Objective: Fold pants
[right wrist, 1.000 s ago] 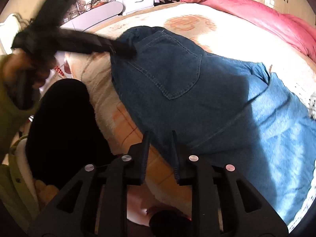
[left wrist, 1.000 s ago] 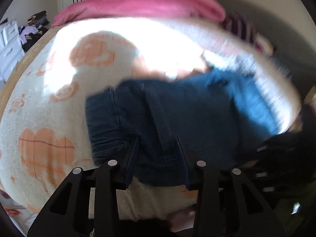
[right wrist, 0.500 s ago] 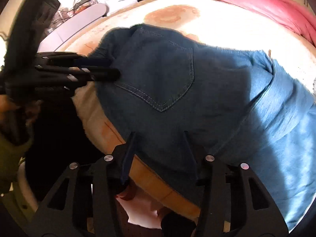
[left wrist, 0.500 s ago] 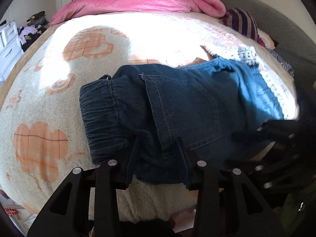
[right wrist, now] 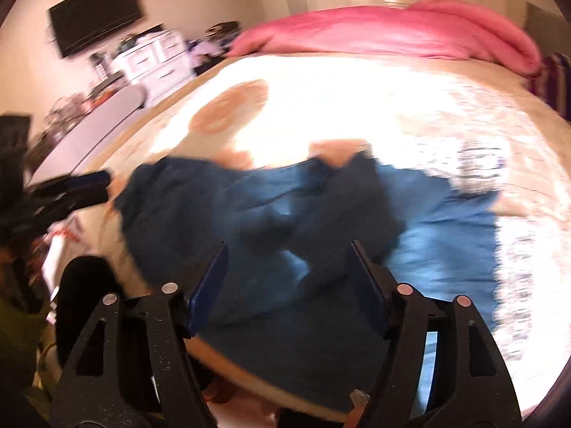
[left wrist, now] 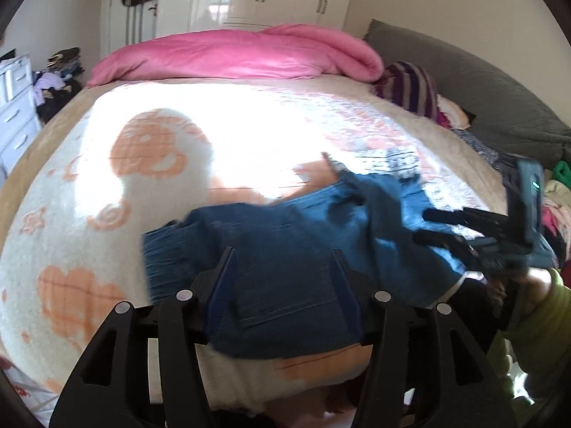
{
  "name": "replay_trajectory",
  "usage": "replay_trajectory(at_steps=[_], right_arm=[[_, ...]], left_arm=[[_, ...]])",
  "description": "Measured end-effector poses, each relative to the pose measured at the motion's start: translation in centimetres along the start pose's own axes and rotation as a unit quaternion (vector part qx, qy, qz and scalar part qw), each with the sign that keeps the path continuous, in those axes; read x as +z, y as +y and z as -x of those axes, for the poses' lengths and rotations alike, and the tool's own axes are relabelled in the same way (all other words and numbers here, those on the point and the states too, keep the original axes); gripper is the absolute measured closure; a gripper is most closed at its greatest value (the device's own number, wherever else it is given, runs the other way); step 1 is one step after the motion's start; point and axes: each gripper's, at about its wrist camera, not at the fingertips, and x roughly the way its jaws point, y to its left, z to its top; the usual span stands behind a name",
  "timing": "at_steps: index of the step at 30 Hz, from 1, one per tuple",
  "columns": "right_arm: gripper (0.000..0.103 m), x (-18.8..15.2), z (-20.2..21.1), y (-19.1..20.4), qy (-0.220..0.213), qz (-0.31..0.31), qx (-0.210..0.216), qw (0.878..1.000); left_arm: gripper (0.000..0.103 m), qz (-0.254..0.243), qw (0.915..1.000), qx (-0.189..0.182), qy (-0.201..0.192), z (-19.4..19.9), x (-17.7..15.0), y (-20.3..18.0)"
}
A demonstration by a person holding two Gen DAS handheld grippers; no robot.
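Dark blue denim pants [left wrist: 285, 249] lie folded in a heap on the near part of the bed; they also show in the right wrist view [right wrist: 285, 221], blurred by motion. My left gripper [left wrist: 283, 260] is open and empty, above the pants' near edge. My right gripper [right wrist: 287, 253] is open and empty, above the pants' middle. The right gripper also shows at the right of the left wrist view [left wrist: 428, 226]. The left gripper shows at the left of the right wrist view [right wrist: 103, 183], beside the waistband end.
The bed has a cream blanket [left wrist: 150, 149] with orange patterns. A pink duvet [left wrist: 235, 57] lies at the far side, striped pillows [left wrist: 410, 85] at the right. White drawers [right wrist: 153, 60] and a wall TV [right wrist: 96, 18] stand to the left.
Both grippers have opened wider and pulled back and up from the pants. The views tilted up, showing more of the room. The pants' leg part looks more bunched.
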Motion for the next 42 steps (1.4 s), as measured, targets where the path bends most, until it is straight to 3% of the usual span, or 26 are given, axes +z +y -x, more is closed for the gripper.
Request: replay_trajectory(at_steps=[10, 18, 26, 32, 35, 36, 38, 40, 42], right_arm=[[0.022, 4.2, -1.1, -3.4, -0.003, -0.019, -0.074, 0.997], [0.022, 8.8, -4.8, -5.0, 0.025, 0.002, -0.101, 0.995], [0.021, 11.7, -12.0, -5.3, 0.087, 0.02, -0.107, 0.99], [0.021, 12.6, -16.6, -4.2, 0.111, 0.023, -0.119, 0.986], [0.022, 13.0, -18.3, -4.2, 0.123, 0.015, -0.137, 0.983], [0.024, 13.1, -18.6, -4.3, 0.127, 0.013, -0.142, 0.982], [0.043, 13.0, -19.2, -4.6, 0.13, 0.018, -0.16, 0.978], [0.077, 13.0, -19.2, -5.1, 0.126, 0.02, -0.166, 0.978], [0.091, 13.0, -18.2, -5.9, 0.115, 0.005, -0.157, 0.981]], left_arm=[[0.041, -0.023, 0.9911, -0.106, 0.078, -6.8, -0.5, -6.2], [0.043, -0.022, 0.9811, -0.139, 0.132, -12.1, 0.3, -8.2], [0.069, 0.037, 0.9726, -0.181, 0.141, -15.9, -0.2, -8.0], [0.086, 0.011, 0.9695, -0.211, 0.124, -15.2, -0.5, -9.1], [0.086, -0.003, 0.9681, -0.22, 0.12, -15.0, -0.8, -9.9], [0.086, -0.01, 0.9684, -0.218, 0.12, -15.0, -0.9, -10.2], [0.086, -0.024, 0.9701, -0.211, 0.118, -14.9, -1.0, -10.8], [0.086, -0.028, 0.9708, -0.208, 0.116, -14.9, -1.1, -11.0], [0.086, -0.025, 0.9719, -0.203, 0.116, -15.1, -1.3, -11.1]])
